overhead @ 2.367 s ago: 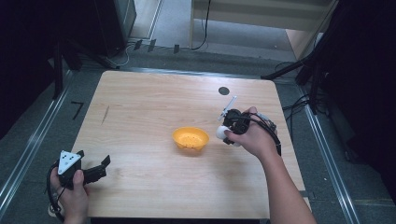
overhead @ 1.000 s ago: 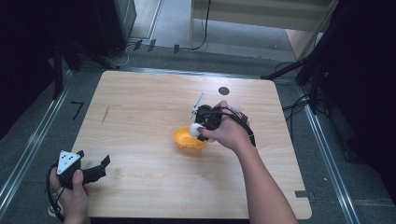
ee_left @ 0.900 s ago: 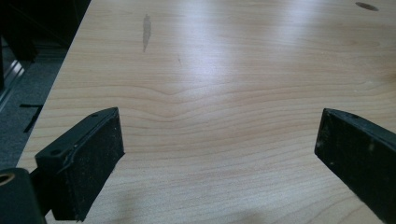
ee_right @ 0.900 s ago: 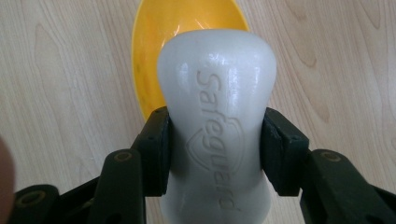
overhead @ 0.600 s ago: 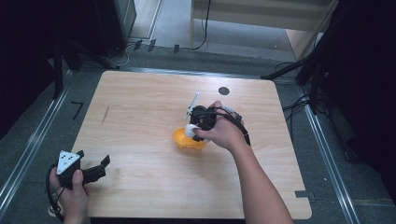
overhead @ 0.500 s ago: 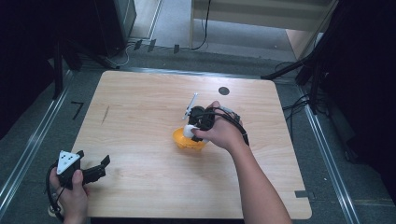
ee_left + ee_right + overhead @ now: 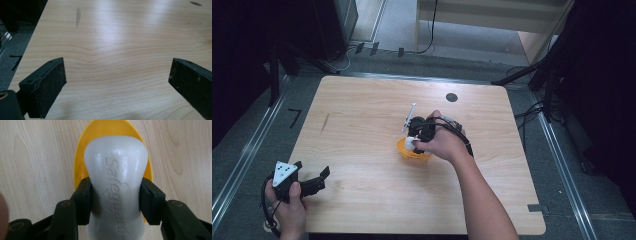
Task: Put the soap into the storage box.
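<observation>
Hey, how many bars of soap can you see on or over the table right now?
1. The white soap bar is clamped in the right tongs, held just above the yellow dish near the middle of the table. The hand could hide something small behind it.

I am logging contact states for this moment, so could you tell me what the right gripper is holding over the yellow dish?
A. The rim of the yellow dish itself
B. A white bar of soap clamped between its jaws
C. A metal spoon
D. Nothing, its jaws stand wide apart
B: in the right gripper view the right gripper has both jaws pressed against the sides of the white soap bar, which hangs above the yellow dish.
</observation>
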Motion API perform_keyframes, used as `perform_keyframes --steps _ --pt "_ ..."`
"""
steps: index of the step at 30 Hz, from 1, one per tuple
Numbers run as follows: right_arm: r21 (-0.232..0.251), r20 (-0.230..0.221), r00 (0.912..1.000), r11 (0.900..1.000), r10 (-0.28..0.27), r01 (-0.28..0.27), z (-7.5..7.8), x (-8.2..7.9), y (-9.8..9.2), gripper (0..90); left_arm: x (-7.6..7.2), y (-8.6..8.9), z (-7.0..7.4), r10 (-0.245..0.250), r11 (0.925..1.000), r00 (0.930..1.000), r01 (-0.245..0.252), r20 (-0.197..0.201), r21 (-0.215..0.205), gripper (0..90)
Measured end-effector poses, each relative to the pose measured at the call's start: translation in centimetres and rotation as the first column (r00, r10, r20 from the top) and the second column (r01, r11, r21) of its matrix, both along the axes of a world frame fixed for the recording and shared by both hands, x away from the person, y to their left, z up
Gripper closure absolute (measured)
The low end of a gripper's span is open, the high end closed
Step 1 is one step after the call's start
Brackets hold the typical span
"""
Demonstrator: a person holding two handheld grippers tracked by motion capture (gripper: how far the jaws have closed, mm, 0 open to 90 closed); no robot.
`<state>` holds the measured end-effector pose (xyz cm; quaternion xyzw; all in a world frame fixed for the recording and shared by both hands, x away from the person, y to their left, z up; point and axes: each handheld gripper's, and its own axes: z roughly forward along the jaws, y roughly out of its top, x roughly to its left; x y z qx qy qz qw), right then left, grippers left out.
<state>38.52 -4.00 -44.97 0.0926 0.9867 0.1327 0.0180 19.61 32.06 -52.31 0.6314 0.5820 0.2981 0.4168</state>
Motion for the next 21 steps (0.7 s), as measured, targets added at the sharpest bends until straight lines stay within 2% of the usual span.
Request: perform_keyframes --steps 4,13,16,19,21 --pt "-0.017 0.013 0.9999 1.0 0.001 0.0 -0.3 0.1 0.0 51.1 0.0 0.0 0.0 0.0 1.0 1.0 0.0 -0.001 0.0 1.6" --pt "-0.014 0.001 1.0 1.0 -0.001 0.001 -0.8 0.3 0.2 51.0 0.0 0.0 0.0 0.0 1.0 1.0 0.0 0.0 -0.008 1.6" --pt "-0.028 -0.02 0.9997 1.0 -0.012 0.011 -1.1 0.2 0.3 50.7 0.0 0.0 0.0 -0.001 1.0 1.0 0.001 -0.001 -0.009 1.6" --pt "-0.02 -0.02 0.9997 1.0 -0.012 0.011 -1.2 0.3 0.3 48.5 0.0 0.1 0.0 -0.001 0.9999 1.0 0.001 -0.001 -0.012 1.6" --pt "0.008 -0.004 0.9995 0.999 -0.032 0.032 -0.8 0.4 0.1 45.3 0.0 0.1 0.0 -0.002 0.9999 1.0 0.002 -0.002 -0.013 1.6"
